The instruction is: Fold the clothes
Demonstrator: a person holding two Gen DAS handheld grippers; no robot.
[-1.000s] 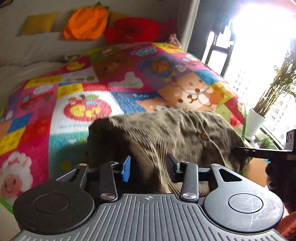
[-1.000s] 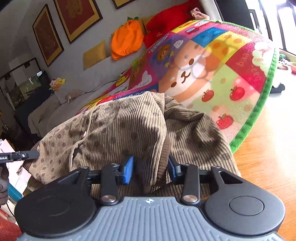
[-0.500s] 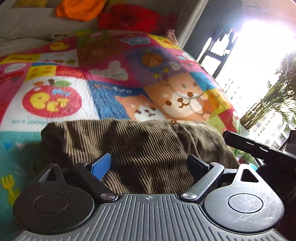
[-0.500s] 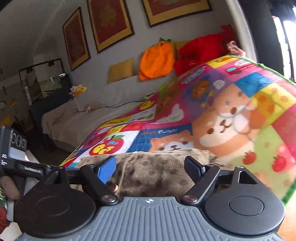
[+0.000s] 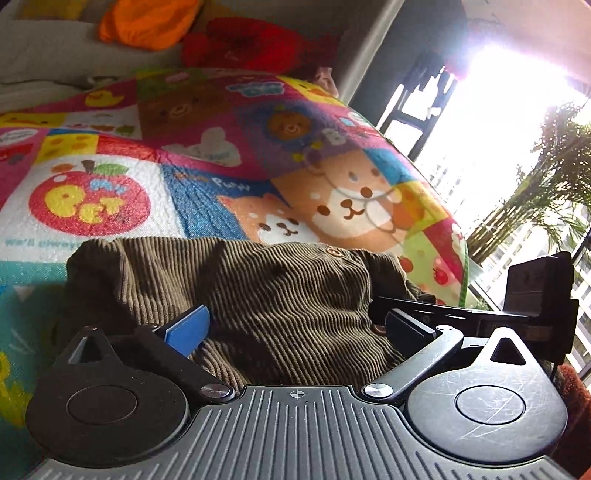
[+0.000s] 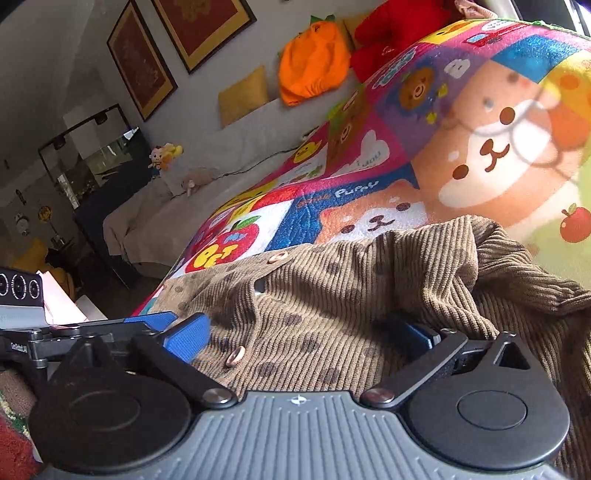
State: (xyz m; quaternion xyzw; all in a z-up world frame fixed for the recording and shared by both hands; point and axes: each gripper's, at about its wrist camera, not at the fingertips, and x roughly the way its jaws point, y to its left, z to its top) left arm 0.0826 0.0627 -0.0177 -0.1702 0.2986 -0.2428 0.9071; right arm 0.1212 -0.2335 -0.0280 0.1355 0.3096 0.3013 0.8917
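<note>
A brown corduroy garment [image 5: 280, 295] with buttons lies bunched on the near edge of a colourful cartoon play mat [image 5: 207, 155]. In the right wrist view it shows its dotted lining and buttons [image 6: 332, 295]. My left gripper [image 5: 295, 328] is open, its fingers spread wide over the cloth and holding nothing. My right gripper [image 6: 306, 336] is also open, fingers spread over the garment's buttoned edge. The right gripper's body shows at the right of the left wrist view [image 5: 517, 310].
The mat [image 6: 406, 147] covers the floor ahead. An orange pumpkin cushion [image 6: 314, 66], a red cushion [image 6: 399, 29] and a yellow pillow [image 6: 243, 96] rest against the far wall. A bright window and potted plant [image 5: 546, 192] stand to the right.
Both grippers opened and let go of the garment, which now lies lower on the mat. Both grippers have dropped closer to the cloth.
</note>
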